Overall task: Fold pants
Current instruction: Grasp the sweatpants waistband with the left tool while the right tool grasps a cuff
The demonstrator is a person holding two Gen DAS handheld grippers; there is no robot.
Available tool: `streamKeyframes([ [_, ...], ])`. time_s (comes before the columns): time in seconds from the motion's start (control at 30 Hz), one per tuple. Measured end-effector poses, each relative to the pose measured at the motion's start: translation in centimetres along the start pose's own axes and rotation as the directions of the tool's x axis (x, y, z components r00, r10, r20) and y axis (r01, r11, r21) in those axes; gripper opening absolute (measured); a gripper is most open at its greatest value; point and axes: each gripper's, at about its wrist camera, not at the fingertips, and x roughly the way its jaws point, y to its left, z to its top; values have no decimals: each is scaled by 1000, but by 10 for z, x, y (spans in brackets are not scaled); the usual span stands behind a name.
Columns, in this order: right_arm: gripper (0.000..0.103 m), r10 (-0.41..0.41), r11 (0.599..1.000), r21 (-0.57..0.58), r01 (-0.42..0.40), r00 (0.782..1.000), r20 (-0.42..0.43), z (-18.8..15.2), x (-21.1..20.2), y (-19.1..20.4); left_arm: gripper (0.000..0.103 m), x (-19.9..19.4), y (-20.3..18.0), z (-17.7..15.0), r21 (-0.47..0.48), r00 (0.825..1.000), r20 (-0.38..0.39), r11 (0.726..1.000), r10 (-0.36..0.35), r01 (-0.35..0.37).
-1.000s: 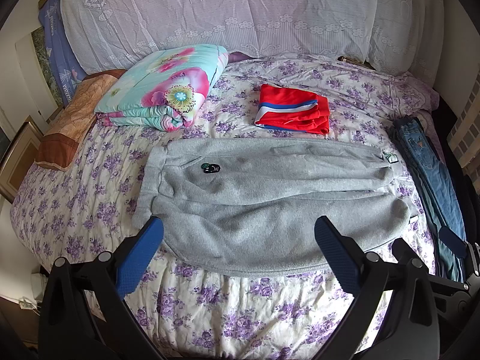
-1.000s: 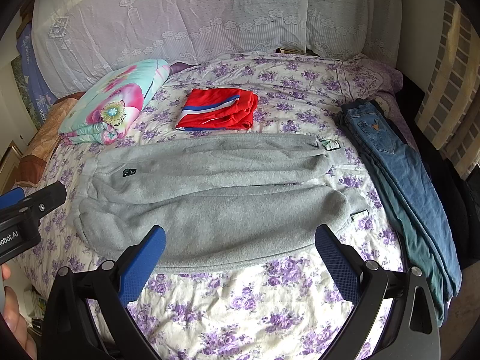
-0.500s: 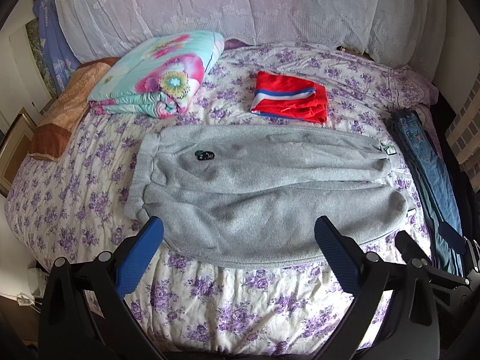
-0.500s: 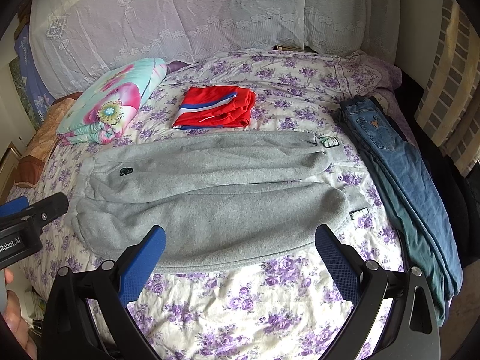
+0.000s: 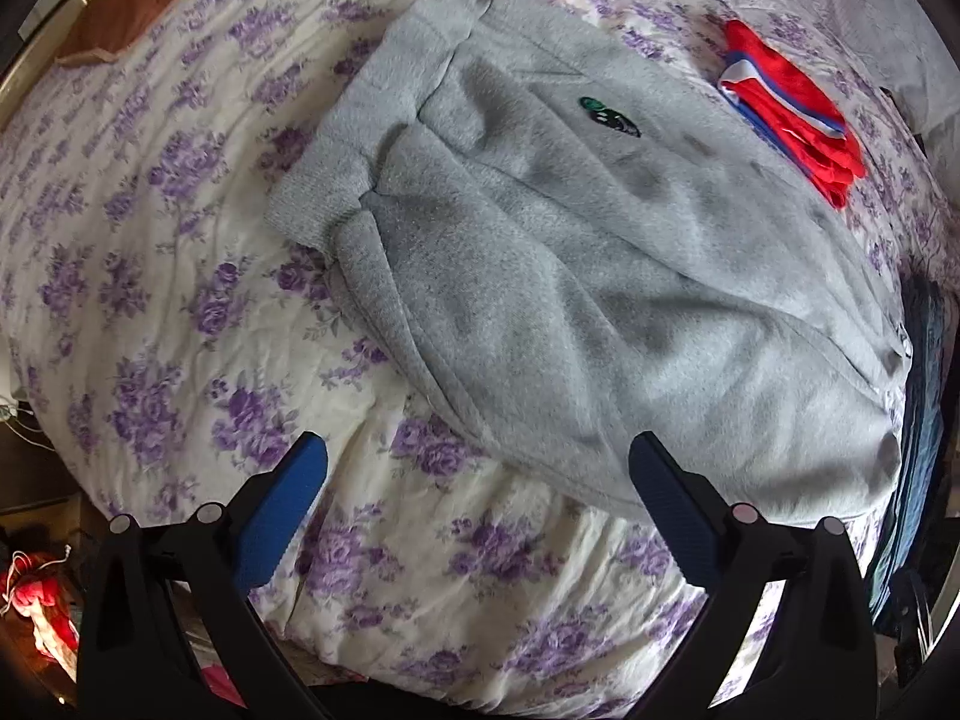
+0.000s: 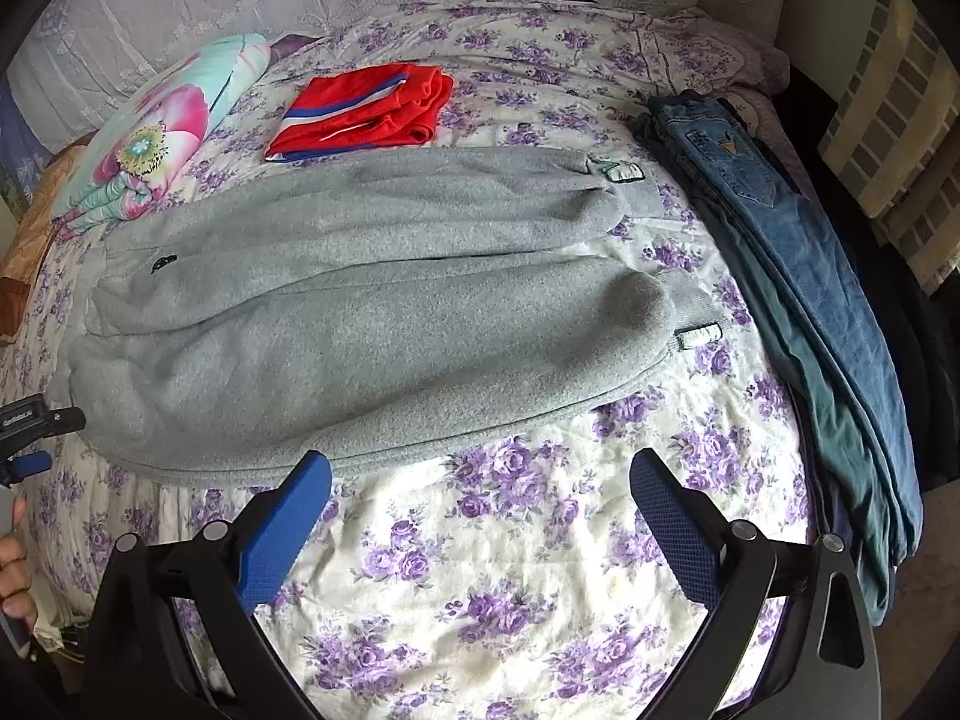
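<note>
Grey sweatpants point(image 6: 372, 312) lie flat across the flowered bed, waistband at the left, cuffs point(image 6: 690, 300) at the right, both legs side by side. In the left wrist view the grey sweatpants point(image 5: 600, 276) fill the middle, waistband point(image 5: 336, 168) nearest the camera. My left gripper point(image 5: 477, 474) is open, hovering over the near hem of the lower leg close to the waist end. My right gripper point(image 6: 480, 480) is open above the bedsheet, just in front of the lower leg's near edge. Neither holds anything.
A folded red garment point(image 6: 366, 108) lies behind the sweatpants. Blue jeans point(image 6: 798, 276) stretch along the bed's right edge. A folded floral quilt point(image 6: 150, 138) sits at the back left. A hand point(image 6: 12, 570) and part of the left gripper show at the left edge.
The left gripper has swung left and dropped close to the waist end of the sweatpants. The right gripper has moved down and nearer to the bed, toward the lower leg.
</note>
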Motion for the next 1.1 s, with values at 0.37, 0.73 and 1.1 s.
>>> streamKeyframes([
  [0.37,100,-50,991,123,50,999,-1,-7,-1,-67,14,35,23,40,-125,985,30,977,-169,172],
  [0.73,100,51,919,393,-14,995,-84,-10,44,-174,13,19,43,8,-88,990,91,989,-111,119],
  [1.1,84,275,859,487,-158,945,-179,31,160,-147,18,22,45,31,-80,996,49,993,-80,84],
])
